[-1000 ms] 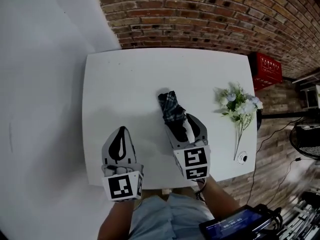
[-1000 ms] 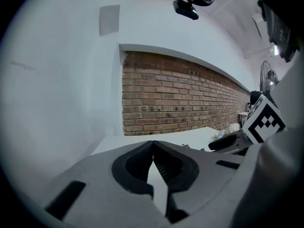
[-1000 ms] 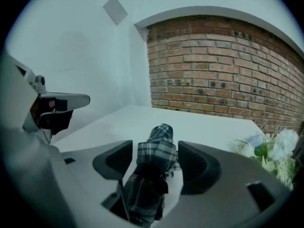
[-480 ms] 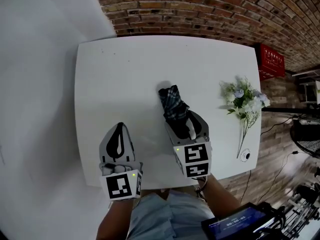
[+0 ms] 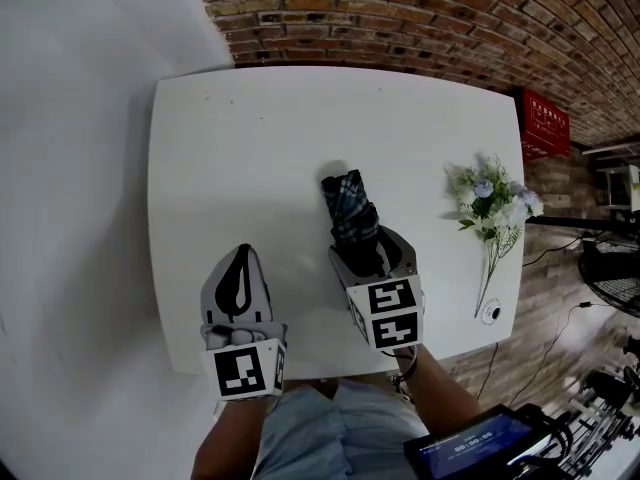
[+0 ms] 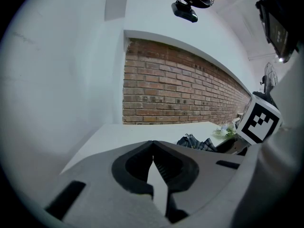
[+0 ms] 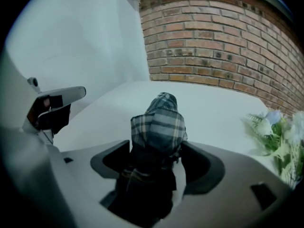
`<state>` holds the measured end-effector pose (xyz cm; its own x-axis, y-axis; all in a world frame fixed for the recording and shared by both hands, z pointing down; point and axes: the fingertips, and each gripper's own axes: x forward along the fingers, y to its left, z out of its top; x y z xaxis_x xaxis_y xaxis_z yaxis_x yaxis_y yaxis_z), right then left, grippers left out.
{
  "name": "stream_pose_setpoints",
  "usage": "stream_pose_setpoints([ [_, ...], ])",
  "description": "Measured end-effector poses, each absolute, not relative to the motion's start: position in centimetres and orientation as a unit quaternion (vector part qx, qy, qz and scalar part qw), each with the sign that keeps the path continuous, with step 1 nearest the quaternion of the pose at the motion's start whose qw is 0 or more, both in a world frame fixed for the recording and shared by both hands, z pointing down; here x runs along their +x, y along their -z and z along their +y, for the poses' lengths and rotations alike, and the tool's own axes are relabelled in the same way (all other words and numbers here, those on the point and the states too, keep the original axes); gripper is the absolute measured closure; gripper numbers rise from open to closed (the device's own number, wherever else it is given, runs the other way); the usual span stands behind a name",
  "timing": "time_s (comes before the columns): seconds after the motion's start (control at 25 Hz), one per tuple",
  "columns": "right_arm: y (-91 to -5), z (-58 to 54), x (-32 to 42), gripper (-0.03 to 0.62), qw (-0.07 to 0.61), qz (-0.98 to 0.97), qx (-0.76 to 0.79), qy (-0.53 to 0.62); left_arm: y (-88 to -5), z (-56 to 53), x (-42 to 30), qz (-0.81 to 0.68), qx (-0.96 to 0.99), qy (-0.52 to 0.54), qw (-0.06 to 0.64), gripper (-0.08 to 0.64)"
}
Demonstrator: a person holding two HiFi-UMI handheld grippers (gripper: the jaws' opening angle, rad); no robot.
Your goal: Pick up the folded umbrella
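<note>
The folded umbrella, dark plaid cloth with a black handle end, lies on the white table near its middle, pointing away from me. My right gripper is tilted down over the umbrella's near end. Its jaws are opening, one on each side of the umbrella, and I see no pad pressing on it. The handle end is hidden under the gripper body. My left gripper hovers left of it, shut with nothing in it, its tips meeting. The umbrella shows to its right.
A bunch of artificial flowers lies at the table's right side, with a small round object near the stem end. A brick wall runs behind the table. A red crate and cables are on the floor to the right.
My right gripper has sunk and tipped down over the umbrella's near end, and its jaws now stand wider around it. The left gripper has lowered a little.
</note>
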<state>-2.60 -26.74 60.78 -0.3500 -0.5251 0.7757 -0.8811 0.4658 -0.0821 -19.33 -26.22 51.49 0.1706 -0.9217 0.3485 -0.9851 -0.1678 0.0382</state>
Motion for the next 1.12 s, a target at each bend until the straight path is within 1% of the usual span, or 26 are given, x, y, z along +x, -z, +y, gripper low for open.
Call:
stream_pose_setpoints([
  [0.4,-61.6,-26.4,-2.8,0.3,0.351,-0.774,0.443,-0.286,-51.4,-26.1,-18.8,-0.629,0.757,-0.121,0.13,0.552],
  [0.52,-61.4,-26.3,-2.7,0.355,0.343,-0.77,0.448,-0.297,-51.0,-26.0,-18.9,-0.63,0.757,-0.121,0.127,0.554],
  [0.6,-61.3,-26.2,-2.6,0.37,0.338,-0.769,0.452,-0.3,-50.7,-26.0,-19.0,-0.63,0.757,-0.122,0.123,0.554],
  [1.12,-60.5,-26.8,-3.0,0.387,0.317,-0.773,0.452,-0.312,-50.2,-26.5,-20.1,-0.642,0.747,-0.129,0.117,0.554],
])
